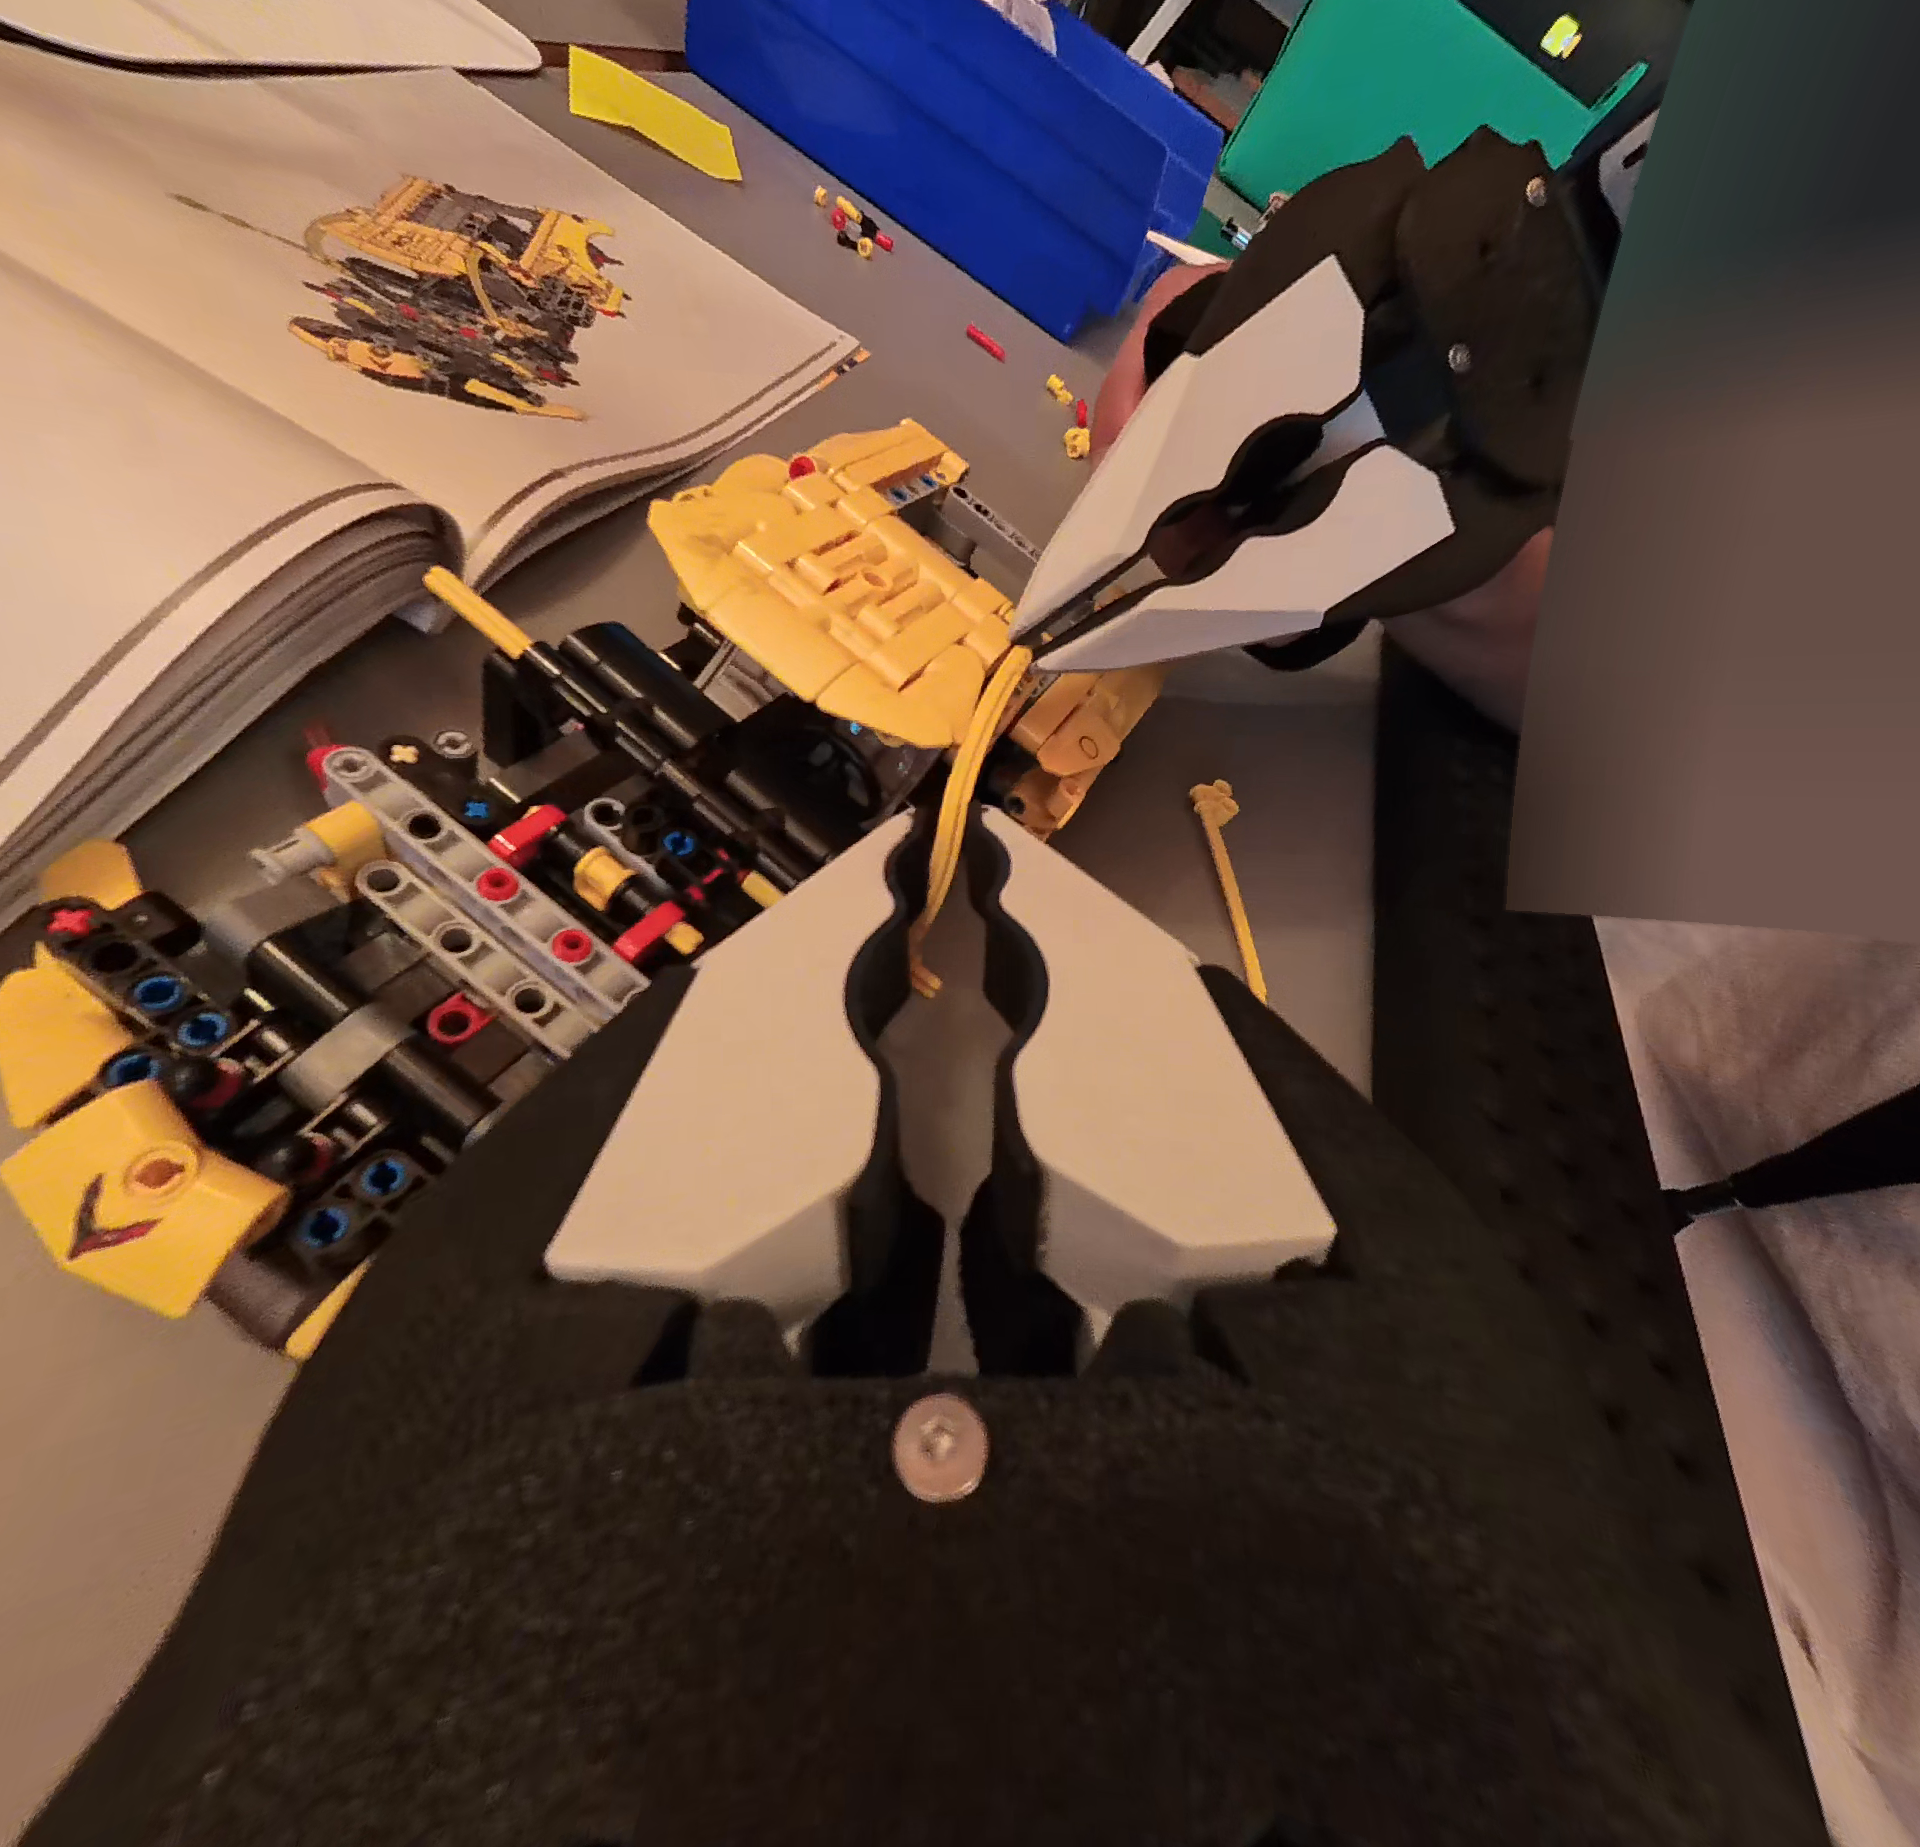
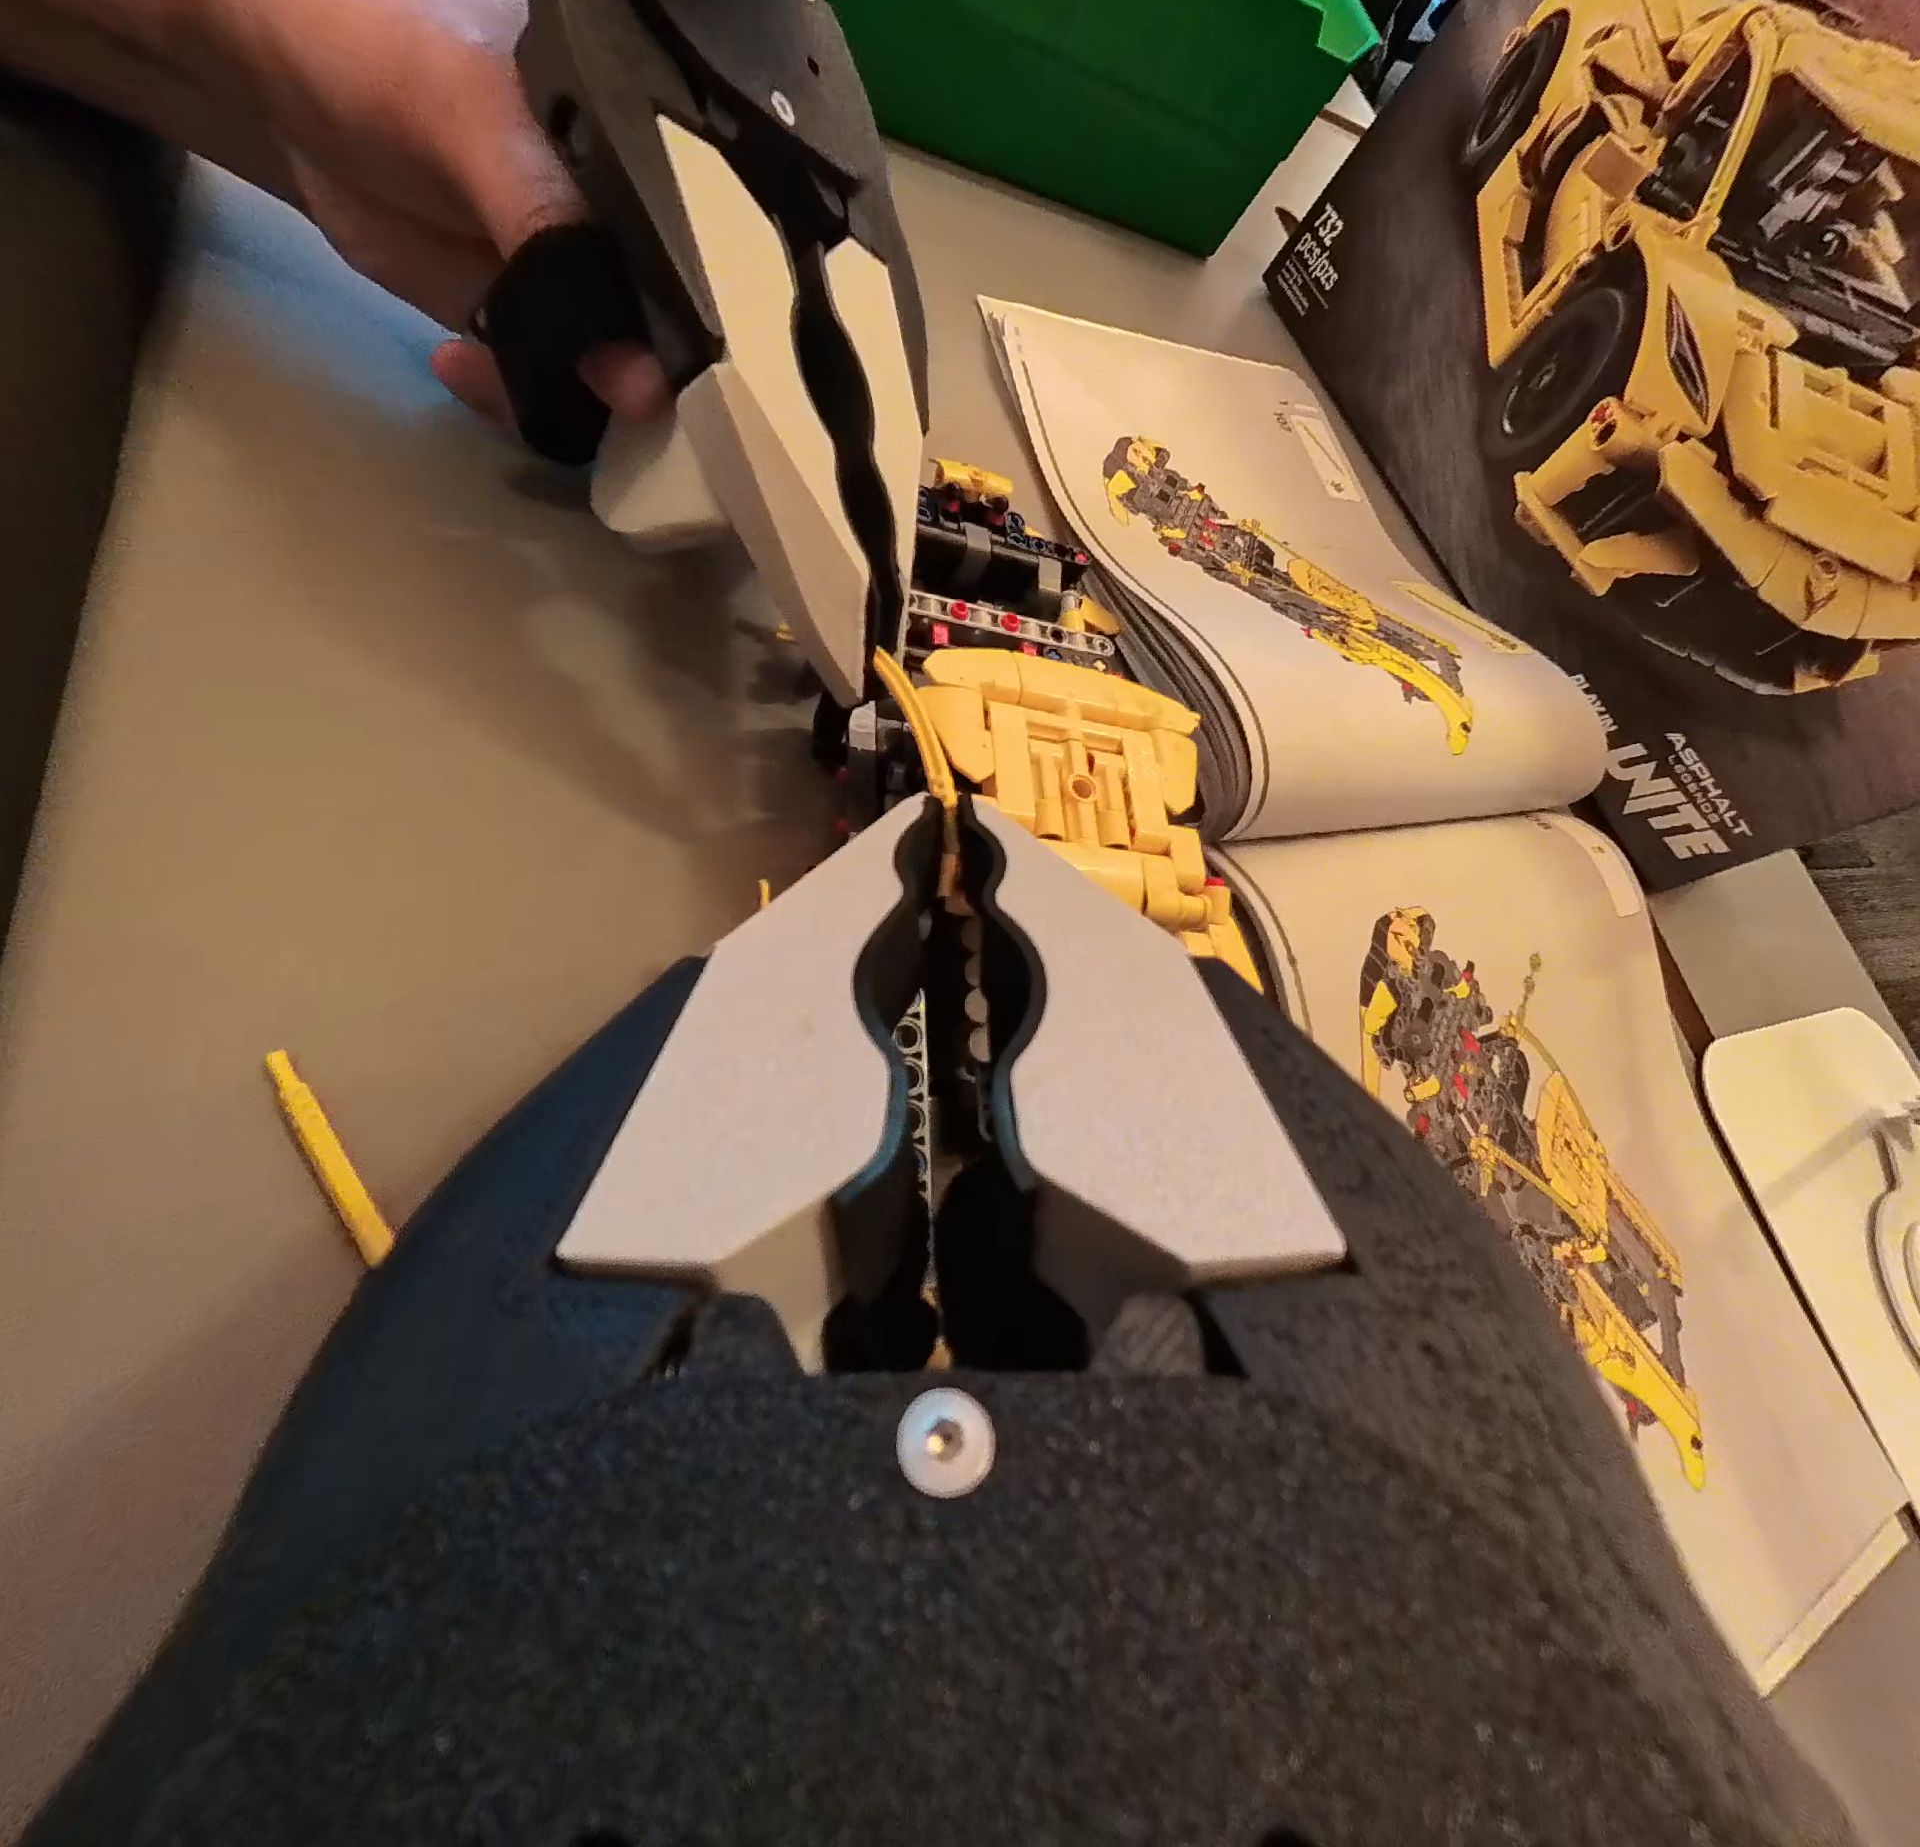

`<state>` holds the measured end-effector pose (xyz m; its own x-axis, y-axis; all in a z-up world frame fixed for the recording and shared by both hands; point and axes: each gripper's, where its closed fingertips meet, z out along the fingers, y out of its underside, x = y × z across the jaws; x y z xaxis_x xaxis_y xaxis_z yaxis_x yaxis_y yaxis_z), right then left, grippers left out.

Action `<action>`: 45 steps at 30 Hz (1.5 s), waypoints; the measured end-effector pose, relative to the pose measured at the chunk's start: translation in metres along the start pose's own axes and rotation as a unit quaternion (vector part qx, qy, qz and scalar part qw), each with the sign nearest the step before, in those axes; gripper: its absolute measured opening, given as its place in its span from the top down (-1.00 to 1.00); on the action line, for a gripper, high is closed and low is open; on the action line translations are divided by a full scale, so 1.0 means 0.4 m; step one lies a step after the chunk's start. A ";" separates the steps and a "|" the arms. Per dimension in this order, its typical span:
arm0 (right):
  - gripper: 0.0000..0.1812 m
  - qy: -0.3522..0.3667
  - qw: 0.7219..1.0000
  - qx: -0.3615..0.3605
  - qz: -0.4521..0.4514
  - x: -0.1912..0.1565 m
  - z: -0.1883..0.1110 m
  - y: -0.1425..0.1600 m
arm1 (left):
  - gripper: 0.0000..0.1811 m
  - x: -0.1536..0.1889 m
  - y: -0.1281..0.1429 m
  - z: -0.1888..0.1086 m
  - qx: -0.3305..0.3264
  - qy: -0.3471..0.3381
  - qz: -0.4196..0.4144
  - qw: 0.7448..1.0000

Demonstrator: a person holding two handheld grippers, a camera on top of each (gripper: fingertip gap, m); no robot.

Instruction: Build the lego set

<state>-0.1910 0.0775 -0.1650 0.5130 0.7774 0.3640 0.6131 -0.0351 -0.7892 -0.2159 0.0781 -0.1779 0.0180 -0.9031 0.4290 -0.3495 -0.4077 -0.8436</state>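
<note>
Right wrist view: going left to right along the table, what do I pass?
Loose yellow rod → right claw gripping the flexible yellow hose → yellow car model → open instruction booklet → set box.

Both the right gripper [image 2: 948, 810] and left gripper [image 2: 878, 659] pinch a yellow hose [image 2: 920, 727] beside the car [image 2: 1081, 769], the manual [image 2: 1351, 675] alongside.
</note>
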 end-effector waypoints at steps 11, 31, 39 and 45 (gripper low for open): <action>0.98 -0.018 0.998 0.056 0.038 0.010 0.000 -0.033 | 0.93 0.002 0.000 -0.006 -0.004 -0.005 0.018 1.000; 0.85 -0.068 0.995 0.047 0.061 -0.028 0.017 -0.032 | 0.93 -0.007 0.018 -0.028 -0.041 -0.054 0.121 0.990; 0.08 -0.100 0.989 0.019 0.112 0.050 0.023 -0.002 | 0.95 -0.004 0.024 -0.030 -0.054 -0.056 0.162 0.984; 0.11 -0.159 0.984 -0.034 0.067 0.042 0.076 0.007 | 0.96 -0.006 0.037 -0.024 -0.108 -0.083 0.218 0.966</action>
<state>-0.1988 0.1095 -0.1760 0.3846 0.9198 0.0771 0.5974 -0.1844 -0.7804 -0.2301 0.0755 -0.1882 -0.0321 -0.9992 -0.0246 -0.5444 0.0382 -0.8379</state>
